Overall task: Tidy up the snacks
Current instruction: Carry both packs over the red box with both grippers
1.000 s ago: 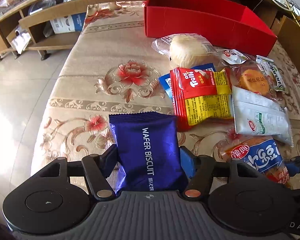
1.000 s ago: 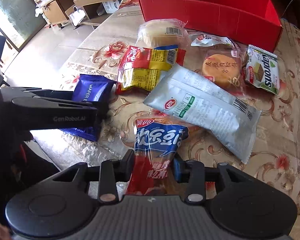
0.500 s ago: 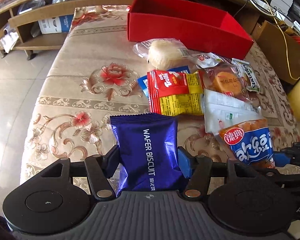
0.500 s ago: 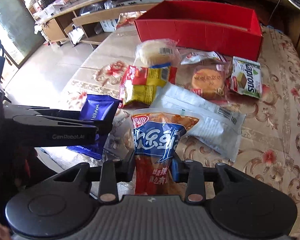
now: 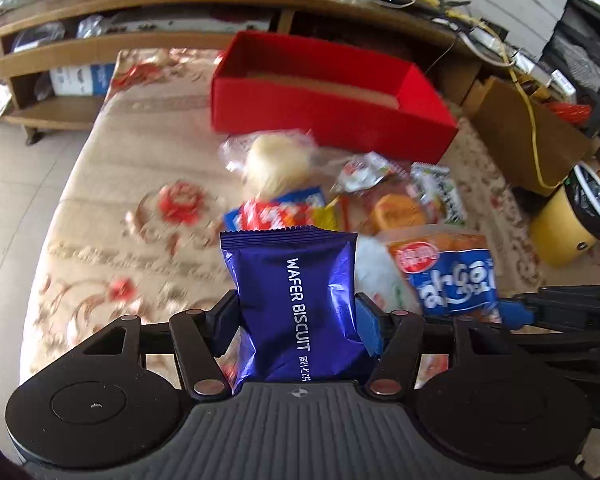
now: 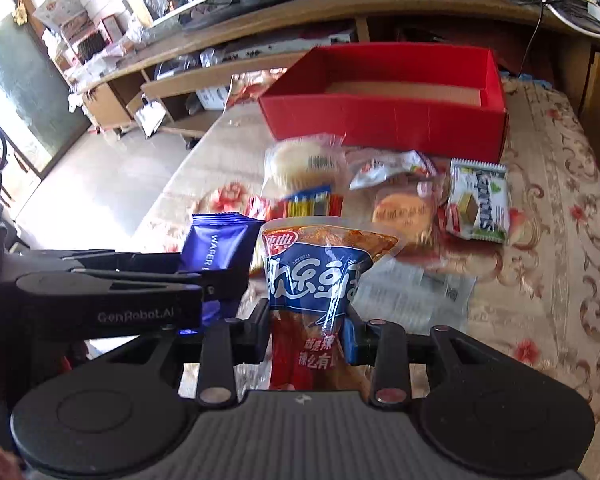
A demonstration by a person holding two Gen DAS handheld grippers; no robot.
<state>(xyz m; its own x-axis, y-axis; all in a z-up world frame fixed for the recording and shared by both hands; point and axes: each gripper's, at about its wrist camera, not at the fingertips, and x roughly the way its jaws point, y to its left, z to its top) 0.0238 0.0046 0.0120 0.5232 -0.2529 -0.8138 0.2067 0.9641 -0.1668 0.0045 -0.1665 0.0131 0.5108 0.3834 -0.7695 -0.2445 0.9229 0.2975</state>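
Above the floral counter (image 5: 140, 168), the left tool (image 5: 296, 320) pinched a light, crinkly wafer biscuit packet (image 5: 296, 300) by its lower half; the right tool (image 6: 306, 330) squeezed a soft, slippery spicy snack bag (image 6: 316, 276) low down, red box (image 6: 384, 120) beyond.

Both packets have come up off the desk (image 5: 112, 184). The left tongs (image 5: 296, 326) have lifted the blue wafer biscuit pack (image 5: 296, 300) clear of the cloth, and the right tongs (image 6: 306, 330) have raised the blue-and-orange snack bag (image 6: 320, 276) above the white packet (image 6: 416, 288).
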